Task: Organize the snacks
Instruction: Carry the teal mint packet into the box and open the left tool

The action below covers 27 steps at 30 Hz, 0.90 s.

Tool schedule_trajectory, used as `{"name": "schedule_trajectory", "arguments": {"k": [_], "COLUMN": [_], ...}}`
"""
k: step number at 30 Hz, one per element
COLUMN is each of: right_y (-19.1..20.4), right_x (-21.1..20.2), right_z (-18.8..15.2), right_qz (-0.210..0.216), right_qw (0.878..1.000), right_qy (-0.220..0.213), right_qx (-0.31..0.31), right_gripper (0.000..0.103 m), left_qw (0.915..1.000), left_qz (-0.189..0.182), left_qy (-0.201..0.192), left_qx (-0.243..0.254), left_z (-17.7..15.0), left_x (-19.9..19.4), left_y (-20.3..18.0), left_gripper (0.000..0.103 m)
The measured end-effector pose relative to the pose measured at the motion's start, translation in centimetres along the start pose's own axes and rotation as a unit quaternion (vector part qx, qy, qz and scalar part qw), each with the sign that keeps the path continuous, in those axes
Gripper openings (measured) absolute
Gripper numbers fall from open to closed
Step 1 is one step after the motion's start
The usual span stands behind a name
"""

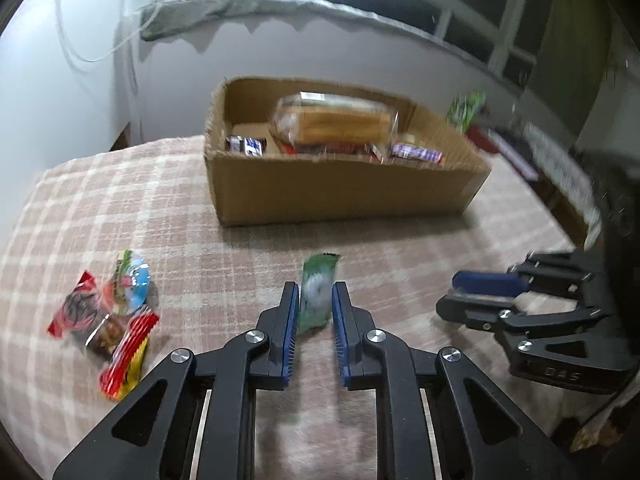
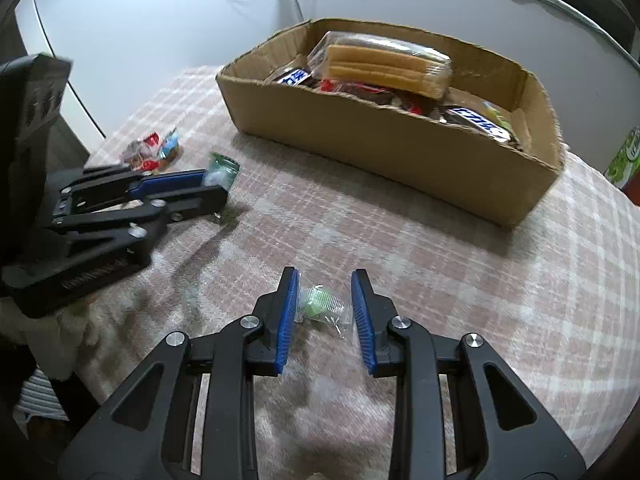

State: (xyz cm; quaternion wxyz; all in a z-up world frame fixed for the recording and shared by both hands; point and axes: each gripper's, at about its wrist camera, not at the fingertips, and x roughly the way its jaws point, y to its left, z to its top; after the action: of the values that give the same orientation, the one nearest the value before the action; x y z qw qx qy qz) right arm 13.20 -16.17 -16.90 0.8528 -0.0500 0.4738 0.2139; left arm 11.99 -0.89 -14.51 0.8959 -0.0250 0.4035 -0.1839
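My left gripper (image 1: 315, 292) is shut on a green snack packet (image 1: 318, 290), which stands upright between the blue pads over the checked cloth. The right wrist view shows the same gripper (image 2: 218, 184) from the side, with the packet (image 2: 223, 169) at its tips. My right gripper (image 2: 324, 294) is closed on a small green candy in clear wrap (image 2: 322, 304), and the wrapper ends meet both pads. In the left wrist view the right gripper (image 1: 452, 300) hangs low at the right. Behind stands the cardboard box (image 1: 344, 188) (image 2: 384, 124) holding a wafer pack (image 2: 380, 66) and chocolate bars.
A pile of loose wrapped snacks (image 1: 108, 320) (image 2: 150, 150) lies at the left on the checked tablecloth (image 2: 440, 260). A green pack (image 1: 466, 108) (image 2: 624, 156) stands beyond the box's right end. A pale wall is close behind the table.
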Motion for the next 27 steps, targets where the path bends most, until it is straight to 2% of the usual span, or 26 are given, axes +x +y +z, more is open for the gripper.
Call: {"name": "schedule_trajectory", "arguments": {"k": [2, 4, 10, 13, 15, 19, 21, 27], "right_y": [-0.4, -0.8, -1.9, -2.3, -2.5, -2.7, -2.9, -3.3], "right_x": [-0.7, -1.2, -1.5, -1.6, -1.6, -1.6, -1.8, -1.9], "right_z": [-0.3, -0.5, -0.6, -0.6, -0.6, -0.5, -0.4, -0.1], "right_qz": [0.001, 0.0, 0.001, 0.005, 0.006, 0.005, 0.004, 0.001], "right_qw": [1.0, 1.0, 0.999, 0.999, 0.999, 0.999, 0.999, 0.999], "right_qy": [-0.008, -0.016, -0.016, -0.016, -0.016, -0.016, -0.018, -0.022], "right_qx": [0.008, 0.018, 0.031, 0.036, 0.037, 0.038, 0.04, 0.044], "right_gripper": [0.029, 0.029, 0.029, 0.029, 0.029, 0.029, 0.029, 0.029], "left_qw": [0.9995, 0.9989, 0.9998, 0.9982, 0.9967, 0.995, 0.9959, 0.9975], "left_qz": [-0.007, -0.013, 0.022, 0.049, 0.056, 0.055, 0.048, 0.039], "left_qy": [-0.022, -0.023, 0.003, 0.021, 0.035, 0.05, 0.046, 0.042], "left_qx": [-0.023, -0.037, 0.0, 0.027, 0.048, 0.067, 0.061, 0.04], "left_z": [-0.2, -0.6, 0.0, 0.7, 1.0, 1.3, 1.1, 0.9], "left_x": [-0.9, -0.9, 1.1, 2.4, 3.2, 4.6, 4.4, 4.0], "left_y": [0.1, 0.1, -1.1, -1.4, -1.8, -2.1, -2.0, -1.2], "left_gripper": [0.015, 0.015, 0.016, 0.02, 0.026, 0.026, 0.021, 0.019]}}
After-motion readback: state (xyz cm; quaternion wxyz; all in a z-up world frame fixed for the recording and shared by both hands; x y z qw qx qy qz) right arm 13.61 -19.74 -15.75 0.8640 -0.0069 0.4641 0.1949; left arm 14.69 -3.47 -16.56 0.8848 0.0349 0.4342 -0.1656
